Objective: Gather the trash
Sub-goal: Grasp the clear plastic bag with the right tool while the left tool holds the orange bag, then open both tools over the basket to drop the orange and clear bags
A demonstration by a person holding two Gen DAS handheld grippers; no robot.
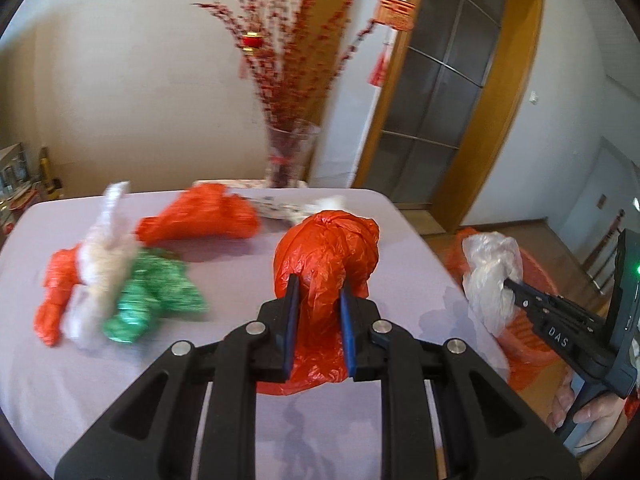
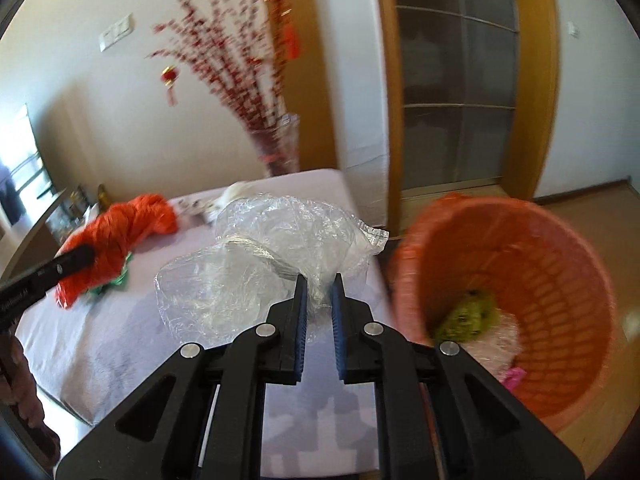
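Observation:
My left gripper (image 1: 319,284) is shut on a crumpled red plastic bag (image 1: 326,252) and holds it above the table (image 1: 240,420). My right gripper (image 2: 319,282) is shut on a clear plastic bag (image 2: 260,264), held over the table's right edge beside the orange trash basket (image 2: 532,264). In the left wrist view the right gripper (image 1: 510,286) and its clear bag (image 1: 490,276) hang in front of the basket (image 1: 532,344). The basket holds green and pale trash (image 2: 472,316).
More bags lie on the lavender table: another red bag (image 1: 200,220), a green bag (image 1: 152,296), a white bag (image 1: 104,256) and a red one (image 1: 52,300) at the left. A glass vase of red branches (image 1: 288,152) stands behind the table.

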